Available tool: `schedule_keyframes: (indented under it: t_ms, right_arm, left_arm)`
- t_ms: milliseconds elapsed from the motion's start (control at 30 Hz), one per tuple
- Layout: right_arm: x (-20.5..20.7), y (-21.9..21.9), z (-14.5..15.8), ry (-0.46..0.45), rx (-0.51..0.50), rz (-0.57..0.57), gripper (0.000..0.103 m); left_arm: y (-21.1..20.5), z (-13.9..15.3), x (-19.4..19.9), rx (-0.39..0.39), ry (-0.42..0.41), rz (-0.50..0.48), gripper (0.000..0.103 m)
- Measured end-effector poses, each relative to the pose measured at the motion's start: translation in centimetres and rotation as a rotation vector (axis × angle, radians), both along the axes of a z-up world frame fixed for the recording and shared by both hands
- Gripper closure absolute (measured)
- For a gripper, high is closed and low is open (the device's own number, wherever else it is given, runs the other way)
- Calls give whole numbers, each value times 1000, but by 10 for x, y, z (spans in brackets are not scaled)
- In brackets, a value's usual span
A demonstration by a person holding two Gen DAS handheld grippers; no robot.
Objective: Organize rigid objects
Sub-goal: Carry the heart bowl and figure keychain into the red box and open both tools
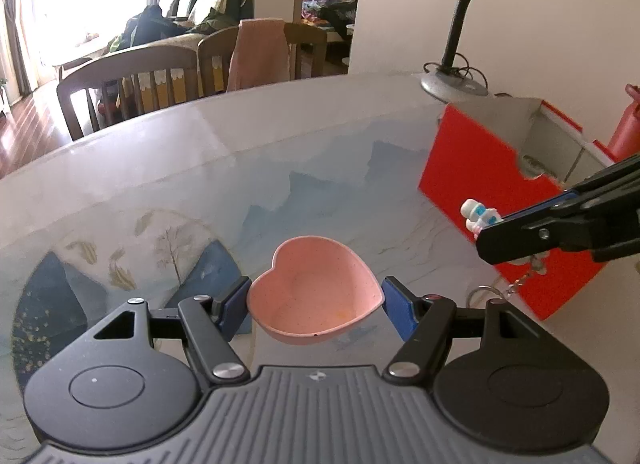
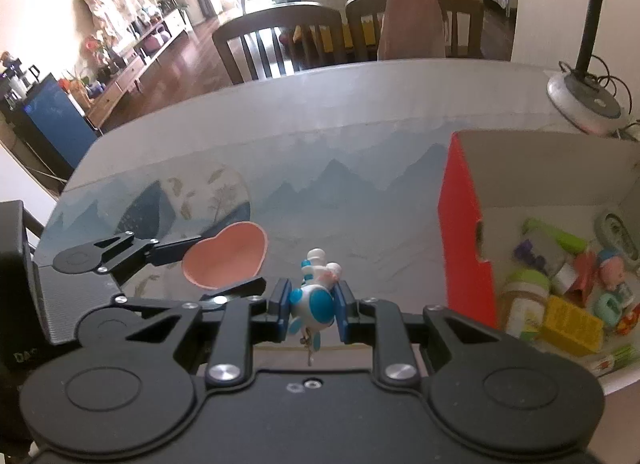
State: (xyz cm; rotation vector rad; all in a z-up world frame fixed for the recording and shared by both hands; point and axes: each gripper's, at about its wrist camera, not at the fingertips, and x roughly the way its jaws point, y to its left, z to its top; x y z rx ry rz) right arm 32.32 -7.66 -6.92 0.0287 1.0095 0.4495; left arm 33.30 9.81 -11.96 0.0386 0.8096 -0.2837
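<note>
The left tongs (image 1: 316, 300) are clamped on a pink heart-shaped bowl (image 1: 314, 292), 1 blue pad pressing each side of its rim, the bowl raised above the counter (image 1: 200, 168) with its hollow facing up. The right tongs (image 2: 311, 306) are closed tight on a small white-and-blue astronaut keychain figure (image 2: 316, 292), its chain and ring (image 1: 486, 292) dangling below. Both tongs are over the near part of the counter, the right ones just beside the red cardboard box (image 2: 460, 224) that stands open at the counter's right edge. Inside the box lie a yellow carton (image 2: 570, 324), a green-lidded jar (image 2: 524, 296) and other small toys. A gooseneck desk lamp (image 1: 454, 82) stands at the far right corner.
</note>
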Motion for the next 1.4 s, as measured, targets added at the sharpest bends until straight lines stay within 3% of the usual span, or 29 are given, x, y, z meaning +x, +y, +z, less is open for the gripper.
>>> schedule_keyframes:
  t_ms: [367, 733, 1000, 1167, 1400]
  right_arm:
    - [-5, -59, 35, -70, 66, -12, 81]
    - [0, -137, 50, -125, 72, -42, 81]
    - [13, -194, 46, -147, 53, -96, 81]
    - [21, -223, 32, -137, 30, -133, 81]
    - [33, -246, 5, -100, -2, -176, 81]
  left_arm:
    - [-44, 58, -15, 1, -10, -8, 32]
    - [-126, 99, -25, 47, -58, -75, 32]
    - [-183, 105, -15, 46, -40, -118, 32]
    - [-209, 96, -3, 39, 0, -135, 32]
    - [-246, 76, 29, 95, 39, -138, 32]
